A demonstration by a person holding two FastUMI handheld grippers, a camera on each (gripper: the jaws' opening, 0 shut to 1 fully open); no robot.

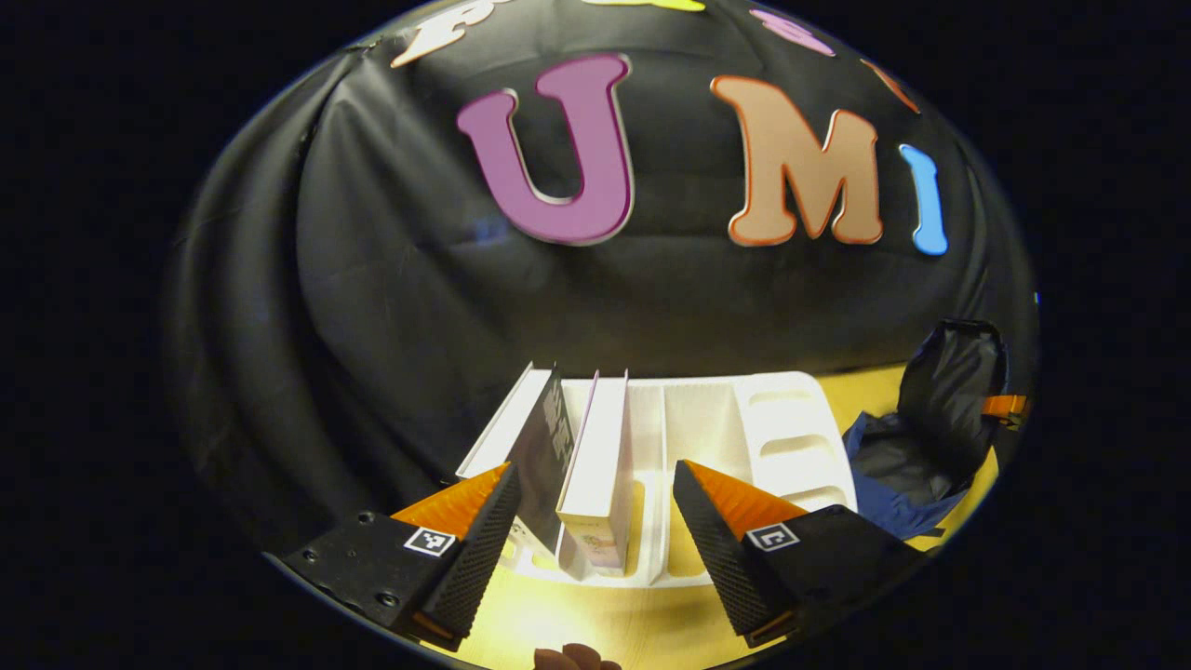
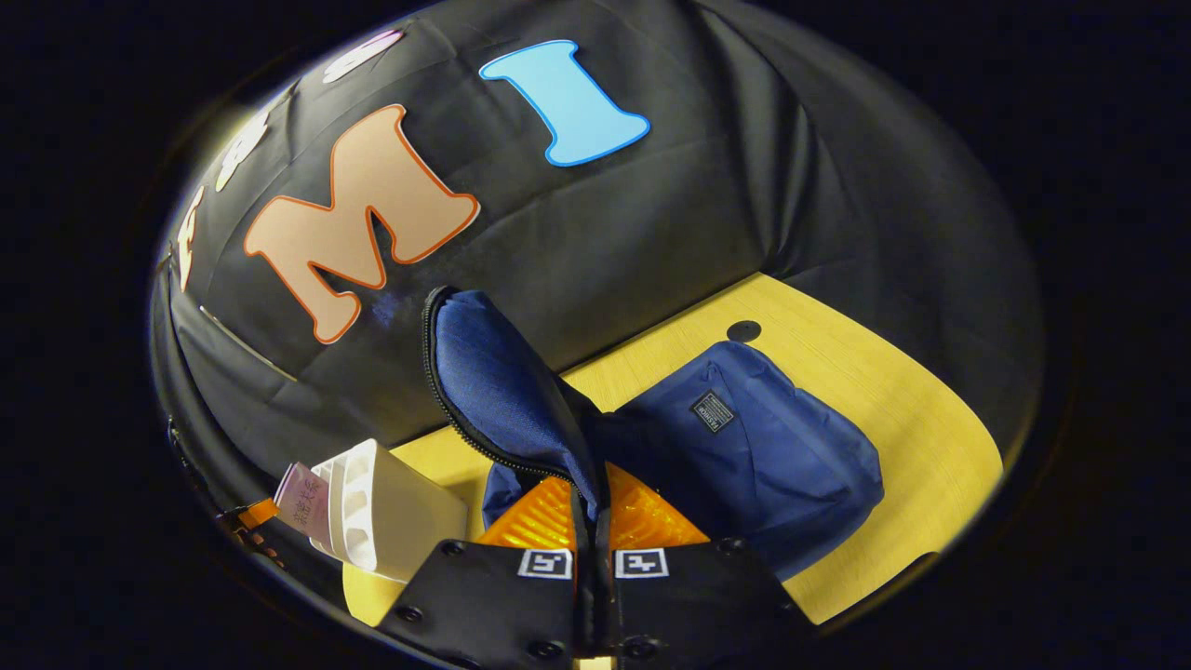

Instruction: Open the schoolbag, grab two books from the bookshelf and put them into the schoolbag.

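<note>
In the left gripper view, the left tongs (image 1: 595,521) stand spread wide, holding nothing. Their two fingers flank the near end of a white bookshelf (image 1: 791,437) that sits on the yellow wooden bench (image 1: 558,623). The bookshelf is a moulded rack with upright dividers and slotted side walls. Two books stand in its left compartments: a dark-covered book (image 1: 542,456), tilted toward the left, and just beside it a white-covered book (image 1: 600,465), which stands more nearly upright. The left finger lies just beside the dark-covered book; whether it touches the cover cannot be told. The right finger stands apart from the white-covered book, in front of an unoccupied compartment. To the right of the bookshelf, the blue schoolbag (image 1: 893,507) lies on the bench with its dark-lined flap (image 1: 954,391) raised.

In the right gripper view, the right tongs (image 2: 593,507) are pressed together on the schoolbag's flap (image 2: 502,381), pinching the fabric between both fingers. The flap is held upright above the bag, and its zipper track runs along the left edge. The schoolbag body (image 2: 763,465) rests on the bench (image 2: 893,409) just beyond the tongs, with a small label patch on its upper face. The bookshelf (image 2: 391,507) appears at lower left, near the schoolbag, with a book (image 2: 302,502) at its far side.
</note>
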